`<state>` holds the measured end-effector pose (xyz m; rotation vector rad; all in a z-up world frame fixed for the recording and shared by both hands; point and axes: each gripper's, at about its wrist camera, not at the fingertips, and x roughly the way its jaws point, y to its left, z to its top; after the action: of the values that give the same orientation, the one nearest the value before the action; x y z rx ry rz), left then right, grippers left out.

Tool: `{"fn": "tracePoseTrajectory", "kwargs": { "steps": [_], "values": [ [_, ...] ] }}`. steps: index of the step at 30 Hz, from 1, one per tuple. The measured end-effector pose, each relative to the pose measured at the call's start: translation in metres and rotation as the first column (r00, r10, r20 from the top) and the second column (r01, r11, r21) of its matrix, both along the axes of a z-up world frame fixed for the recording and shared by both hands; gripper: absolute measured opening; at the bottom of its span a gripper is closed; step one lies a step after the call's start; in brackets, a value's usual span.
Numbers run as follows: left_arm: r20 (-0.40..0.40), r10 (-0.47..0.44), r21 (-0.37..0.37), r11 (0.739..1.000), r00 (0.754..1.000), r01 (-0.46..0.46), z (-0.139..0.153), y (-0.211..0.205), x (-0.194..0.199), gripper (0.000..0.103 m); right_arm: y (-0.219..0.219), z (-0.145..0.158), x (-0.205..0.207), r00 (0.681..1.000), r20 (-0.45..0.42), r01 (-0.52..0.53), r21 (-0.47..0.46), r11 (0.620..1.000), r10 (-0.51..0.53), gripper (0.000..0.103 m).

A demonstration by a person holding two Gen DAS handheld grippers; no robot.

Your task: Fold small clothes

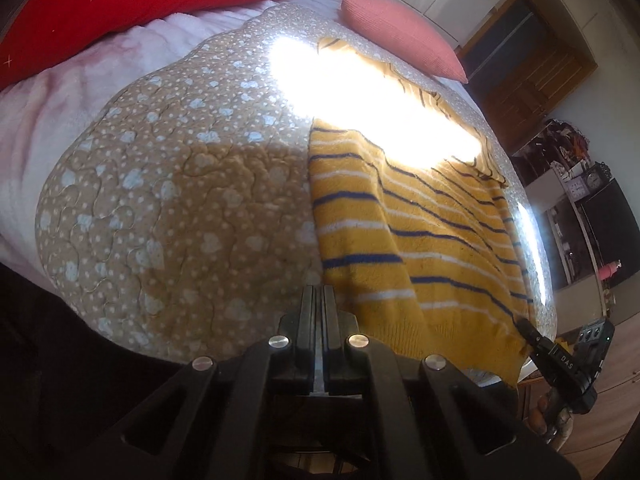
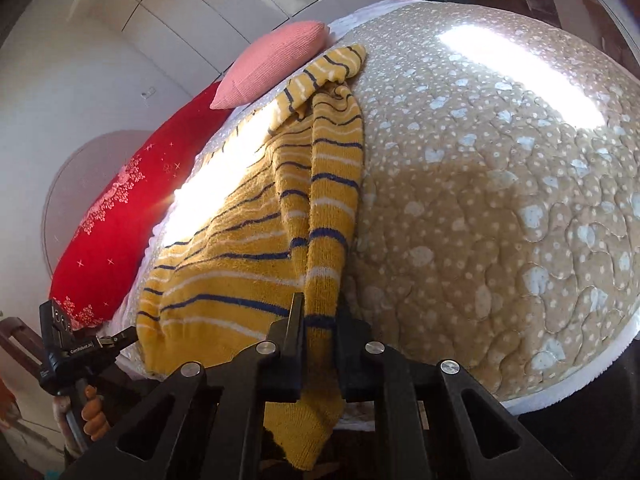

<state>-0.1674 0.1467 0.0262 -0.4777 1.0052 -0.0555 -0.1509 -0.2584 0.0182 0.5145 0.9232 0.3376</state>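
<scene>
Left wrist view. The left gripper (image 1: 318, 300) hovers over the near edge of the quilted bedspread (image 1: 168, 200), its fingers pressed together and holding nothing. The yellow striped sweater (image 1: 420, 232) lies spread on the bedspread just to its right, its hem toward the near edge; a patch of sunlight washes out the upper body. The right gripper (image 1: 528, 330) appears at the hem's far corner. A red pillow (image 1: 152, 0) and a pink cushion (image 1: 400, 36) lie at the head of the bed.

Right wrist view. The right gripper (image 2: 318, 320) is clamped on the sleeve cuff (image 2: 308, 420) of the sweater (image 2: 224, 272); the sleeve (image 2: 332, 184) runs up along the garment's side edge, and the cuff hangs down between the fingers. The left gripper (image 2: 120, 338) sits at the opposite hem corner; whether it is touching the cloth cannot be told from here.

Technique. The step in hand appears to be folding the sleeve inward. It is best carried low across the body, kept taut and parallel to the stripes, and released only once flat. The empty gripper would likely serve best pinning the hem, since loose knit tends to drag and bunch.
</scene>
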Motion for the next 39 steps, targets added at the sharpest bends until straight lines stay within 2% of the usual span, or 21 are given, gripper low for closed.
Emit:
{"fn": "tracePoseTrajectory", "kwargs": {
  "steps": [1, 3, 5, 6, 9, 11, 12, 19, 22, 24, 25, 26, 28, 29, 30, 32, 36, 39],
  "values": [
    [0.007, 0.009, 0.013, 1.0, 1.0, -0.009, 0.001, 0.004, -0.001, 0.002, 0.003, 0.0, 0.001, 1.0, 0.0, -0.008, -0.005, 1.0, 0.008, 0.014],
    [0.018, 0.026, 0.039, 0.999, 0.999, -0.027, 0.002, 0.01, -0.001, 0.012, 0.003, -0.002, 0.0, 1.0, 0.0, -0.012, -0.02, 1.0, 0.012, 0.018],
    [0.026, 0.047, 0.037, 0.998, 0.999, -0.048, 0.0, 0.015, 0.001, 0.051, 0.001, -0.007, -0.001, 1.0, -0.006, -0.006, -0.002, 1.0, 0.006, 0.019],
    [0.035, 0.051, 0.026, 0.998, 0.998, -0.052, -0.002, 0.015, 0.003, 0.056, -0.001, -0.01, -0.001, 1.0, -0.015, 0.001, 0.018, 1.0, -0.001, 0.019],
    [0.035, 0.004, 0.007, 1.0, 0.999, -0.005, -0.007, 0.005, 0.009, 0.061, -0.006, -0.013, -0.003, 0.999, -0.027, 0.018, 0.06, 0.998, -0.016, 0.02],
    [0.055, -0.019, 0.018, 1.0, 0.998, 0.019, -0.007, -0.005, 0.014, 0.074, -0.004, -0.012, -0.004, 1.0, -0.026, 0.016, 0.051, 0.999, -0.015, 0.021],
    [0.067, -0.03, 0.019, 0.999, 0.997, 0.029, -0.007, -0.01, 0.017, 0.076, -0.003, -0.011, -0.004, 1.0, -0.024, 0.014, 0.043, 0.999, -0.013, 0.022],
    [0.076, -0.113, -0.042, 0.992, 0.991, 0.116, -0.008, -0.043, 0.028, 0.079, 0.009, -0.01, -0.002, 1.0, -0.001, 0.015, 0.025, 1.0, -0.015, 0.036],
    [0.059, -0.13, 0.017, 0.991, 0.99, 0.129, -0.008, -0.058, 0.036, 0.079, 0.015, -0.008, 0.0, 1.0, 0.015, 0.015, 0.015, 1.0, -0.015, 0.039],
    [0.055, -0.117, -0.025, 0.993, 0.992, 0.119, -0.008, -0.055, 0.046, 0.079, 0.018, -0.007, 0.005, 1.0, 0.023, 0.009, 0.003, 1.0, -0.009, 0.039],
    [0.047, -0.1, -0.054, 0.993, 0.994, 0.103, -0.009, -0.052, 0.052, 0.068, 0.02, -0.006, 0.008, 1.0, 0.028, 0.005, -0.003, 1.0, -0.005, 0.039],
    [0.029, -0.074, -0.059, 0.995, 0.997, 0.076, -0.01, -0.048, 0.057, 0.044, 0.021, -0.006, 0.013, 0.999, 0.032, 0.005, -0.011, 1.0, -0.005, 0.039],
    [-0.027, -0.029, -0.076, 0.997, 0.999, 0.027, -0.017, -0.039, 0.067, 0.008, 0.024, -0.007, 0.023, 1.0, 0.025, 0.001, -0.021, 1.0, -0.001, 0.035],
    [-0.042, -0.01, -0.136, 0.991, 0.999, 0.004, -0.022, -0.032, 0.068, 0.008, 0.025, -0.007, 0.027, 1.0, 0.022, 0.0, -0.032, 0.999, 0.001, 0.022],
    [-0.045, 0.009, -0.183, 0.983, 0.999, -0.017, -0.024, -0.026, 0.065, 0.008, 0.026, -0.008, 0.03, 1.0, 0.012, -0.012, -0.039, 0.999, 0.012, 0.017],
    [-0.039, 0.012, -0.202, 0.979, 0.999, -0.02, -0.022, -0.023, 0.056, 0.008, 0.025, -0.007, 0.029, 0.999, 0.009, -0.037, -0.023, 0.999, 0.037, 0.014],
    [-0.01, -0.005, -0.185, 0.983, 1.0, 0.003, -0.009, -0.023, 0.031, 0.007, 0.019, -0.003, 0.013, 0.996, 0.004, -0.091, -0.004, 0.996, 0.091, 0.012],
    [0.007, -0.017, -0.188, 0.982, 1.0, 0.018, 0.001, -0.023, 0.013, 0.007, 0.008, 0.002, 0.005, 0.995, -0.007, -0.096, 0.068, 0.993, 0.097, 0.012]
  ]
}}
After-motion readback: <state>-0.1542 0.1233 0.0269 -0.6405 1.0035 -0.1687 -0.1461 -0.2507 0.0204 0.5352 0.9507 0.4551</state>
